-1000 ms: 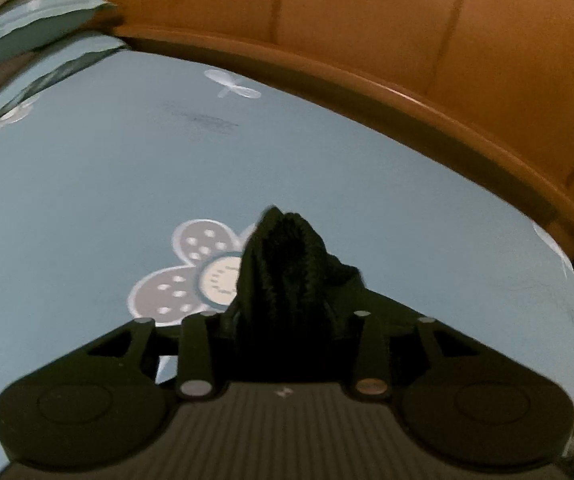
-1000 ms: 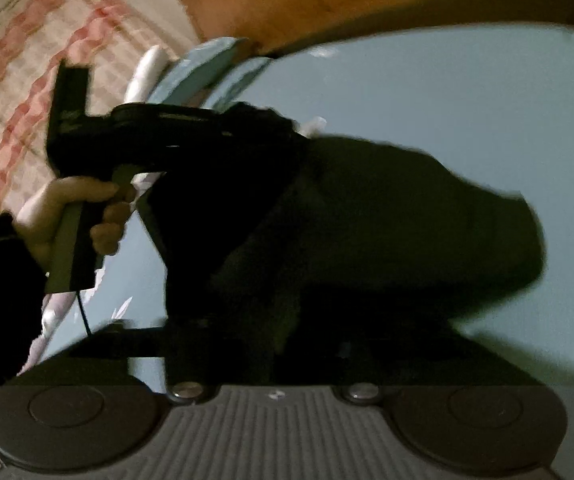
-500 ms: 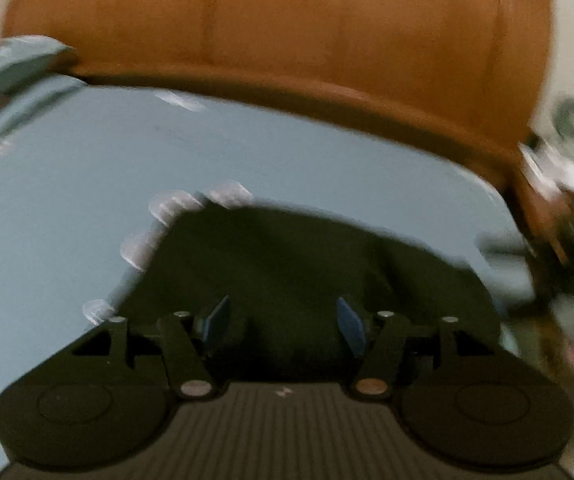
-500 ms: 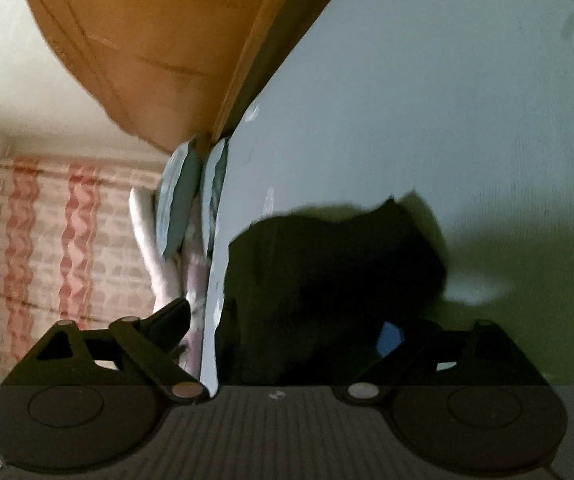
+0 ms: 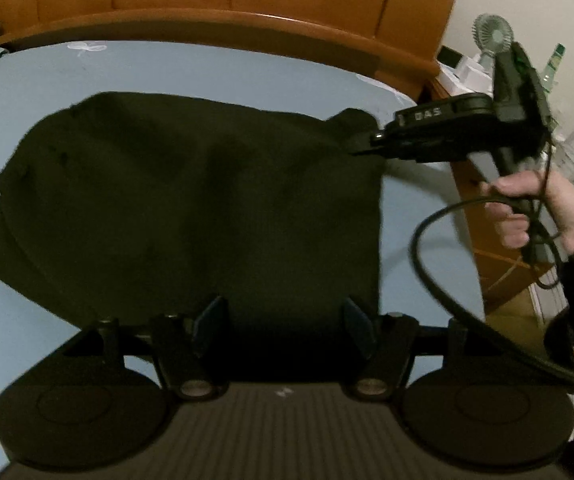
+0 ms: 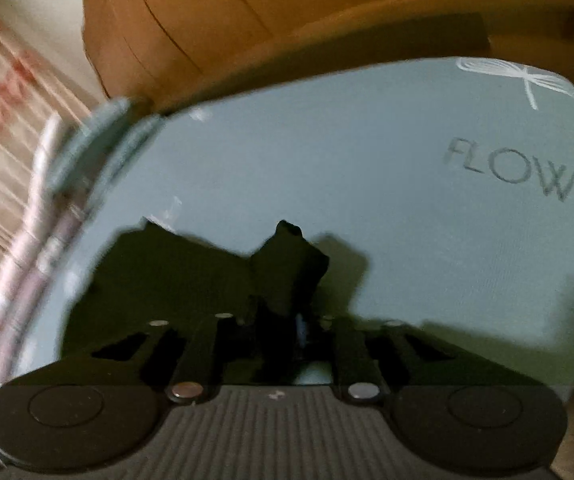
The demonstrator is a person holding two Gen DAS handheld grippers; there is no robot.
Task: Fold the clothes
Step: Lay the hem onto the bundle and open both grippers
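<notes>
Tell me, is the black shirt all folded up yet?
Not yet. The black garment lies spread on the blue bedsheet. The right gripper has just closed on its far corner; the left gripper has just opened, gripping nothing. Whatever folds remain are still ahead.

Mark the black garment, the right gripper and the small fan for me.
black garment point(image 5: 191, 200), left wrist view, middle of the cloth.
right gripper point(image 5: 357, 147), left wrist view, fingertips pinching the garment's corner.
small fan point(image 5: 492, 36), left wrist view, round grille.
</notes>
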